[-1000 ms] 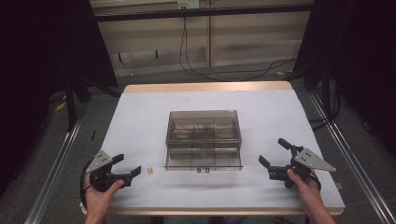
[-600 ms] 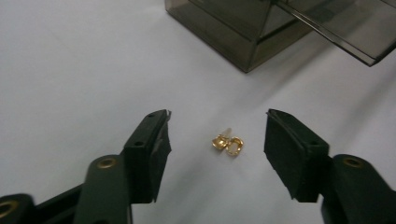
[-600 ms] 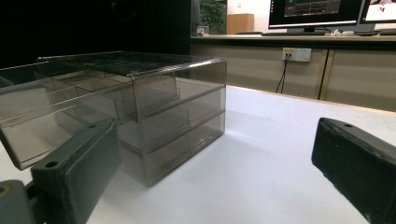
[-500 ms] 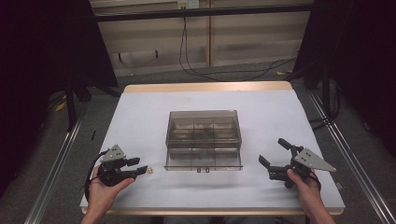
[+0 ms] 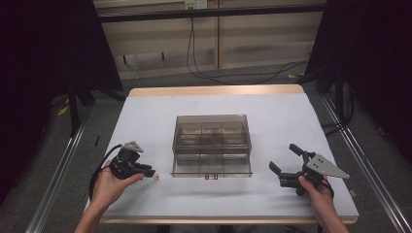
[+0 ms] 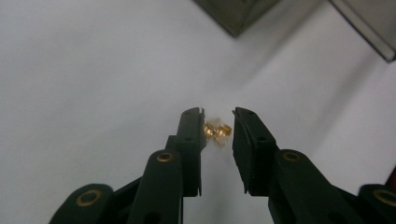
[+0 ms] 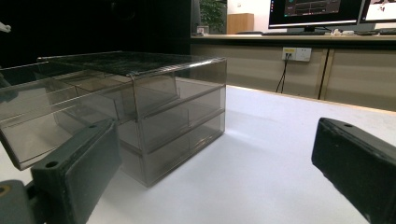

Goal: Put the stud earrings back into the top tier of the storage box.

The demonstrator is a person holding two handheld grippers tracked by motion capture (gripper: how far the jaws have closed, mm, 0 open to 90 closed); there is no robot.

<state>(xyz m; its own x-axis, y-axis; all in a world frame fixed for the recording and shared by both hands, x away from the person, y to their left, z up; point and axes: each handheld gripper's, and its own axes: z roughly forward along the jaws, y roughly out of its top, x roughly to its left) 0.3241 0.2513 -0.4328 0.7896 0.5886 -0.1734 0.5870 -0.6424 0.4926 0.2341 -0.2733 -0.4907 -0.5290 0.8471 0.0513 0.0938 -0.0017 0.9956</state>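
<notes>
My left gripper [image 5: 148, 171] hung low over the white table [image 5: 145, 121] with its jaws a little apart, and a small gold piece [image 6: 218, 132] lay on the table between the tips, close against one jaw; I could not tell whether either jaw touched it. The clear drawer box [image 5: 212, 134] stood mid-table just beyond, its lower drawer [image 5: 212, 166] pulled out toward me. My right gripper [image 5: 285, 165] rested near the table's right front, jaws wide apart, pointing at the box.
</notes>
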